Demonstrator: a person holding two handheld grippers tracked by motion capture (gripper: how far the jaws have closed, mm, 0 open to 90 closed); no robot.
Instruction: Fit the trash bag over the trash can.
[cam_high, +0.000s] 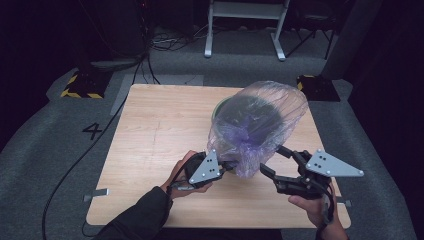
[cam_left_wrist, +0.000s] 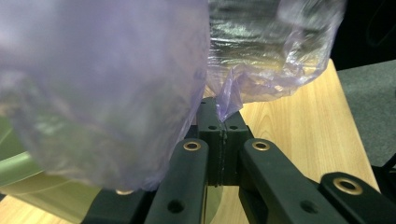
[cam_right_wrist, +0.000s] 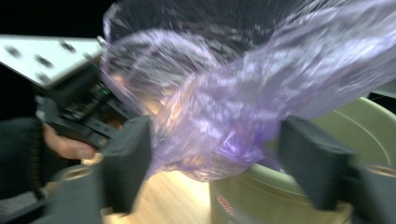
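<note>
One thin purple bag (cam_high: 256, 125) billows over the green bin (cam_right_wrist: 289, 186) on the desk (cam_high: 150, 140). Left gripper (cam_high: 227, 167) fingers pinch its edge; right gripper (cam_high: 272, 165) fingers stand spread around its bunched film. Light, limp and slippery, it probably handles best gripped at the rim.

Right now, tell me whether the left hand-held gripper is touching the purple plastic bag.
Touching. The left gripper view shows the left hand-held gripper with its jaws shut together on a fold of the purple plastic bag, pinched between the tips.
</note>
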